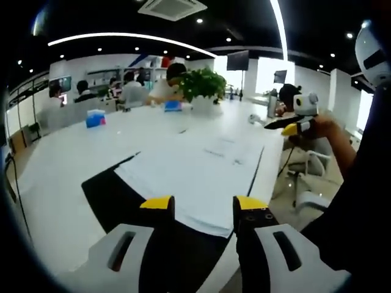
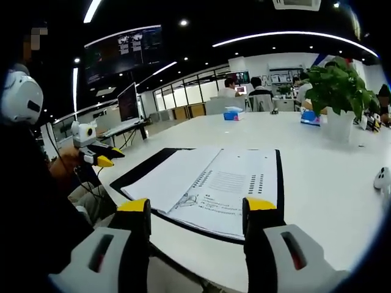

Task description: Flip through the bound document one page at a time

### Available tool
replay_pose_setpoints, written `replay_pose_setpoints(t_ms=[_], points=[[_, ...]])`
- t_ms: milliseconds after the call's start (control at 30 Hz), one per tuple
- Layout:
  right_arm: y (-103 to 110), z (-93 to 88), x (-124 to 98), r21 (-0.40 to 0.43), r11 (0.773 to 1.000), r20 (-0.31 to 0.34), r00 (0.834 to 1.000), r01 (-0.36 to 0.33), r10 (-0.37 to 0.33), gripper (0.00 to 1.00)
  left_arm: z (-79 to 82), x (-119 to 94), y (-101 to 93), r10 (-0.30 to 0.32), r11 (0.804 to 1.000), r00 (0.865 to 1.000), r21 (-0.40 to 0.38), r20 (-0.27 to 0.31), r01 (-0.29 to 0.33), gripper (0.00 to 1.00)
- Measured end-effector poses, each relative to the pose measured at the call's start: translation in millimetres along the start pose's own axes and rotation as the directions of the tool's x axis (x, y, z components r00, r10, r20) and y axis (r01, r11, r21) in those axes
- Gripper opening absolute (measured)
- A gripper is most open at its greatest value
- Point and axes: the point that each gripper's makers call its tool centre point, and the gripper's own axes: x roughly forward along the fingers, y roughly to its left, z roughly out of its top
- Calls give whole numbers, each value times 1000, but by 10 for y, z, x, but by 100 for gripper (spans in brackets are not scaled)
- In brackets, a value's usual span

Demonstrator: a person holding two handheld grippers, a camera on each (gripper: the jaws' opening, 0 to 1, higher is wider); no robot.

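The document [image 2: 211, 183] lies open on a black mat [image 2: 142, 169] on the white table [image 2: 317, 177]. The left gripper [image 1: 200, 204] and right gripper [image 2: 197, 206] both hover above its near edge, jaws spread and empty. A potted plant [image 2: 335, 91] stands farther back.

The open white bound document [image 2: 208, 186] lies on a black mat [image 2: 142, 172] at the long white table's [image 2: 317, 183] near edge, with a leafy green potted plant [image 2: 335, 91] behind it toward the far edge.
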Motion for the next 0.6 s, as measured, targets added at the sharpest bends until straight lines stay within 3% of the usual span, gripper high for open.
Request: replay_pose_setpoints(t_ms=[267,600], points=[[-31,-2,26,-2,1000,0,1000,11,-11,60,-104,-63,54,13,1000,1000,-22,-8,-14,39],[20,50,120,-10,1000,0,1000,8,-8,59,-107,-111,101,21,999,1000,-40,10,-20,39]])
